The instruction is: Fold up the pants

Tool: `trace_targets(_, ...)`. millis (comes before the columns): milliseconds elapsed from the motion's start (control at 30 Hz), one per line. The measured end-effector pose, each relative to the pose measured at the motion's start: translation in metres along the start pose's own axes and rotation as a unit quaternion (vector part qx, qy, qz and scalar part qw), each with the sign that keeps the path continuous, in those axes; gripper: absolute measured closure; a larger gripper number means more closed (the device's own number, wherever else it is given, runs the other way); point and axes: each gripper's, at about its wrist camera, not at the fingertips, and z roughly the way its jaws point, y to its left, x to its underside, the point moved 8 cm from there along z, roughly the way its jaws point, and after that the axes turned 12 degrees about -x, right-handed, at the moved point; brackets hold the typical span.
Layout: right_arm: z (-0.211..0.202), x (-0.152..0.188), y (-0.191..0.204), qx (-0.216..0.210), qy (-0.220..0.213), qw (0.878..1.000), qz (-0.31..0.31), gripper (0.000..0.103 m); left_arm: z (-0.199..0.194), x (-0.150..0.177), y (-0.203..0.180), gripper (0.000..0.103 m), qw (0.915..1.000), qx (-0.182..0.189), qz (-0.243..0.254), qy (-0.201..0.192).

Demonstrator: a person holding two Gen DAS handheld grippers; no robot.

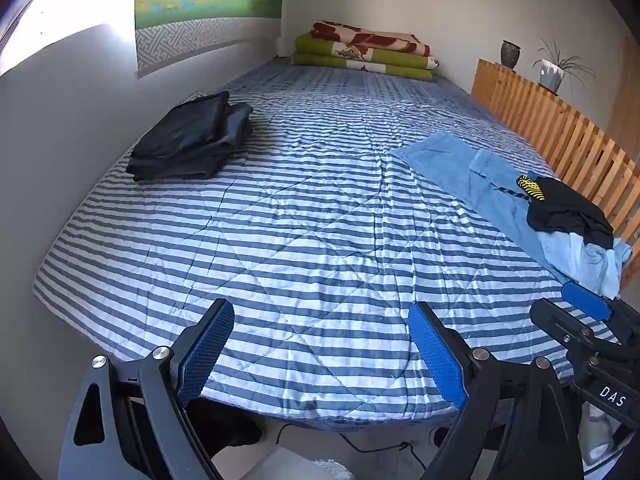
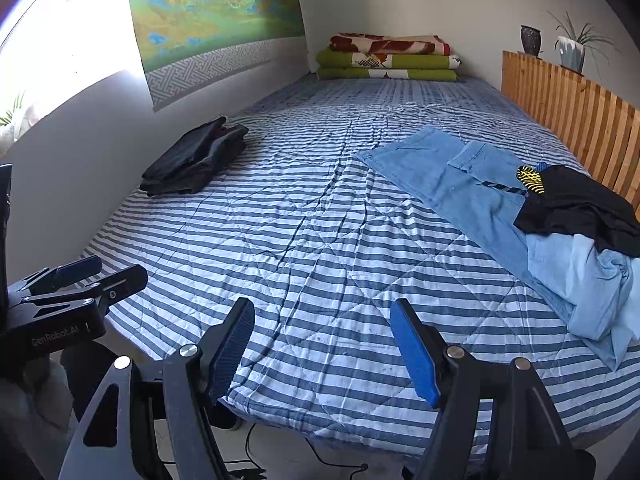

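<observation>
Your right hand-held gripper (image 2: 322,350) and left hand-held gripper (image 1: 320,354) both hang open and empty over the bed's (image 2: 304,240) near edge. Light blue pants (image 2: 460,184) lie far right, running lengthwise away from you, so right's closer.

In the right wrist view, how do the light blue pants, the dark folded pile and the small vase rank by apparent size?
1. Light blue pants, nearest.
2. Dark folded pile.
3. Vase, farthest, so its true size is unsure.

Light blue pants (image 2: 460,184) spread flat, right side of bed; waist end rumpled under black garment (image 2: 576,204).
</observation>
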Motion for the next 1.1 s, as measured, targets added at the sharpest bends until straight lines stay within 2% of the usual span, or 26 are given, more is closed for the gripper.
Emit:
trace_targets(800, 0.01, 0.003, -0.008, -0.002, 0.009, 1.0, 0.013, 0.036, 0.013, -0.002, -0.004, 0.012, 1.0, -0.004, 0.005, 0.007)
trace_targets(1100, 0.019, -0.001, -0.016, -0.002, 0.014, 1.0, 0.024, 0.036, 0.03, -0.006, 0.0, 0.011, 0.9999, -0.008, 0.011, 0.011)
